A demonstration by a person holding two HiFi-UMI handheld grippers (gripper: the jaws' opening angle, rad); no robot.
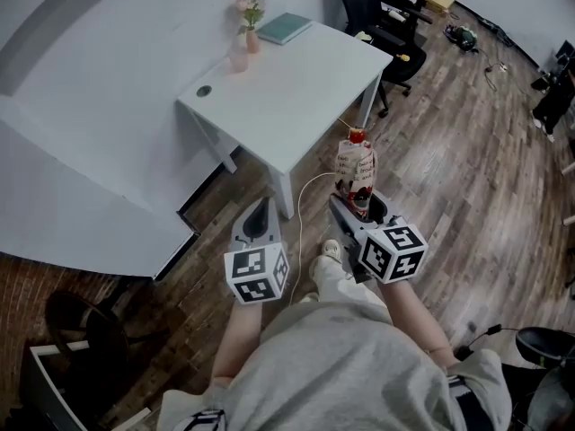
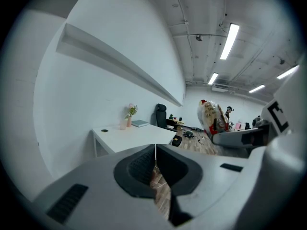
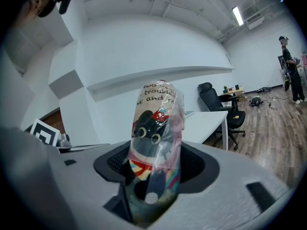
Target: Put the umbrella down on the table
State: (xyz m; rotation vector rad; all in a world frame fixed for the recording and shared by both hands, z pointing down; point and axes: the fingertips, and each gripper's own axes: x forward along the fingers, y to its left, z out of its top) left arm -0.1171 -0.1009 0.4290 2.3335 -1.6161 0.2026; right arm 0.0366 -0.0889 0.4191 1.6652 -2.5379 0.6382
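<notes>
A folded umbrella (image 1: 355, 173) in a clear sleeve with a cartoon print stands upright between the jaws of my right gripper (image 1: 358, 206), which is shut on its lower part. In the right gripper view the umbrella (image 3: 156, 128) fills the middle and hides the gap of that gripper (image 3: 156, 174). My left gripper (image 1: 260, 215) is beside it, shut with nothing in it; its jaws (image 2: 155, 150) meet in a thin line. The white table (image 1: 296, 97) stands ahead of both grippers, a short way off. From the left gripper view the umbrella (image 2: 211, 116) shows at the right.
On the table's far end stand a pink vase with flowers (image 1: 251, 25), a pale pink cup (image 1: 238, 58) and a teal book (image 1: 285, 27). A black office chair (image 1: 377, 7) is beyond the table. A white cable (image 1: 310, 187) lies on the wood floor. A person (image 3: 290, 71) stands far right.
</notes>
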